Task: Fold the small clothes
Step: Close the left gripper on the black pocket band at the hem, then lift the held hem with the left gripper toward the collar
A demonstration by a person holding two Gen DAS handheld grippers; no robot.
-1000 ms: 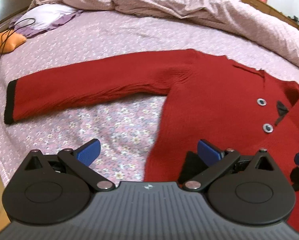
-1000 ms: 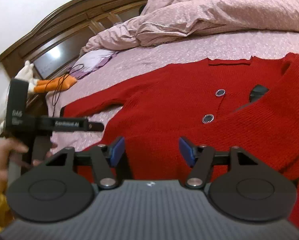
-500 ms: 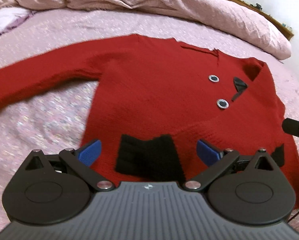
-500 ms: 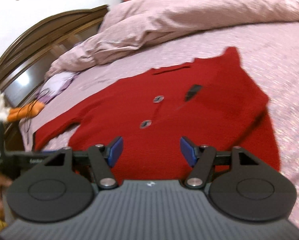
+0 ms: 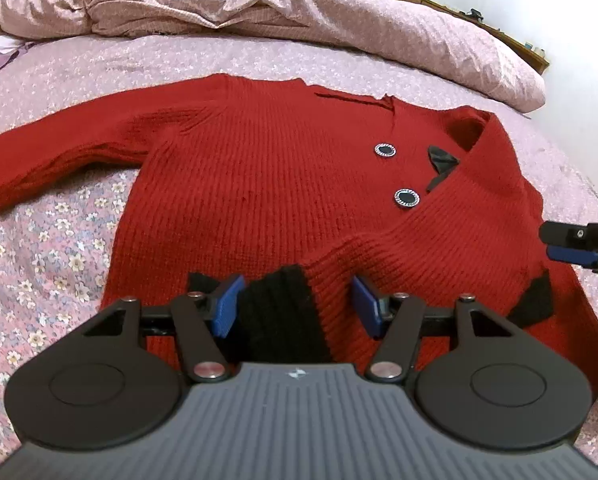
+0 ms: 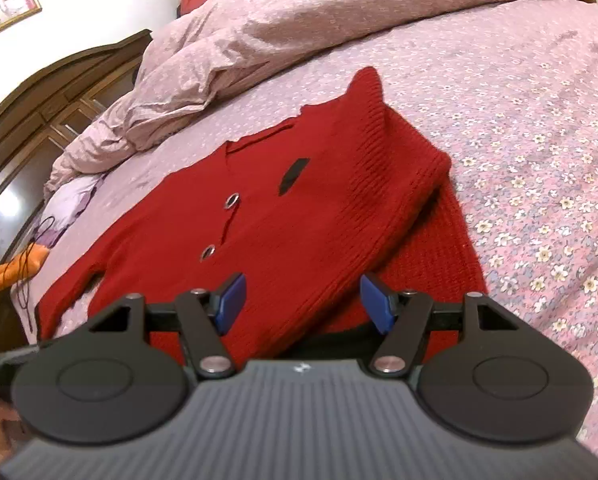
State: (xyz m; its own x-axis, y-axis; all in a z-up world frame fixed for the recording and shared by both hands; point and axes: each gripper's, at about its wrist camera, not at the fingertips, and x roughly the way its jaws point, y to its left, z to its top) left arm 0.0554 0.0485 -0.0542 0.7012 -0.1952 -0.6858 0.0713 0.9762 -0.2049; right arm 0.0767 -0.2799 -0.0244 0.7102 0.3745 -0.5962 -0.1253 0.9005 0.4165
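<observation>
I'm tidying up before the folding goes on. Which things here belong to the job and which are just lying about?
Part of the job:
red sweater, one sleeve folded across it
left gripper, jaws just closing, black cuff between them
right gripper

Lying about:
pink duvet
orange soft toy
black cord

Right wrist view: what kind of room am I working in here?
Most likely a home bedroom: the red sweater lies on a floral bedsheet, with a rumpled pink duvet behind it and a dark wooden headboard at the left.
</observation>
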